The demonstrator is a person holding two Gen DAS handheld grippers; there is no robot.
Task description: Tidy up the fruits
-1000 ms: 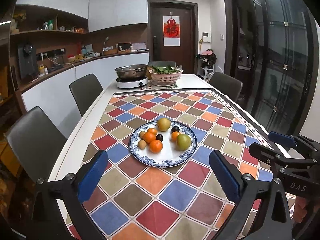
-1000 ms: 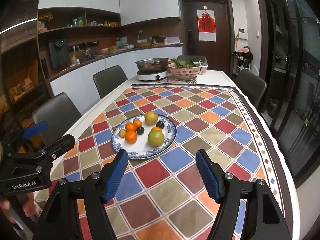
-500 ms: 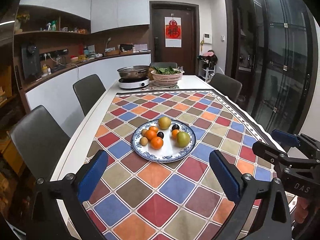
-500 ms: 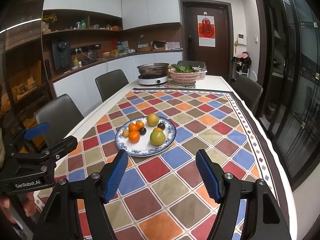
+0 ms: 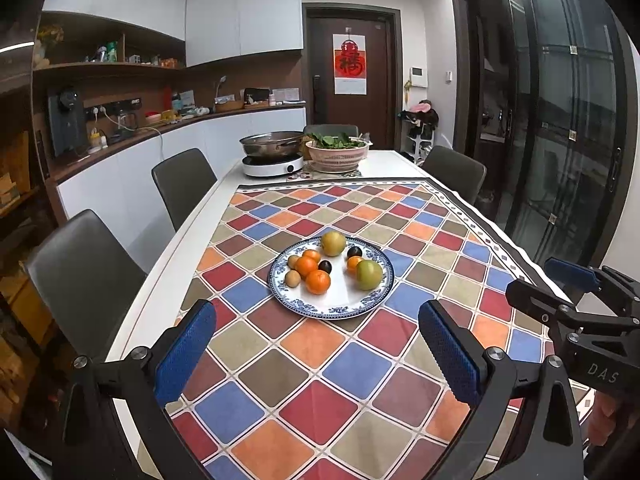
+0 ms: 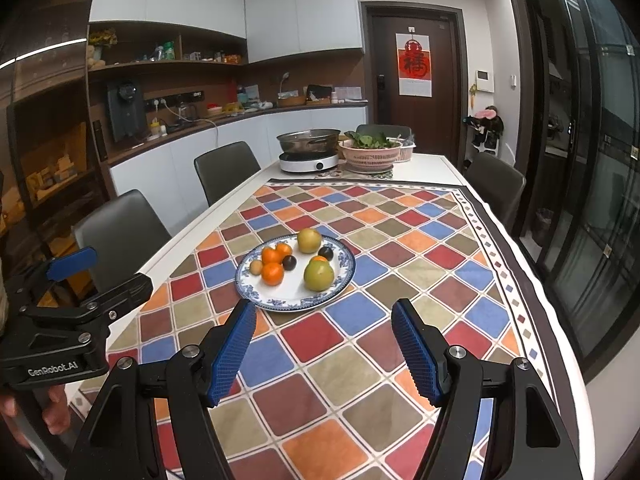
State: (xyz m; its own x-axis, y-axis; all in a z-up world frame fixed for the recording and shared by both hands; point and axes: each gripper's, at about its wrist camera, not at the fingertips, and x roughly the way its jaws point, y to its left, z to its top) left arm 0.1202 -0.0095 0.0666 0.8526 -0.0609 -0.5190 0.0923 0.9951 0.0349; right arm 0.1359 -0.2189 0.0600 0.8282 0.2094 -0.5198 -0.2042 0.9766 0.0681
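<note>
Left gripper [image 5: 316, 352] spread, empty, angled down over counter [image 5: 192, 220], right gripper [image 6: 324, 348] likewise spread and empty, level beside it, fruits [image 5: 318, 282] on plate [image 5: 340, 306] ahead, well apart from both grippers.

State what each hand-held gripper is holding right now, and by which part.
Nothing is held. The left hand-held gripper and the right hand-held gripper both stand open over the tablecloth, short of the fruit plate.

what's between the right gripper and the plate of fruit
Nothing but bare checkered tablecloth lies between the open right gripper and the plate; the right wrist view shows it clearly.
</note>
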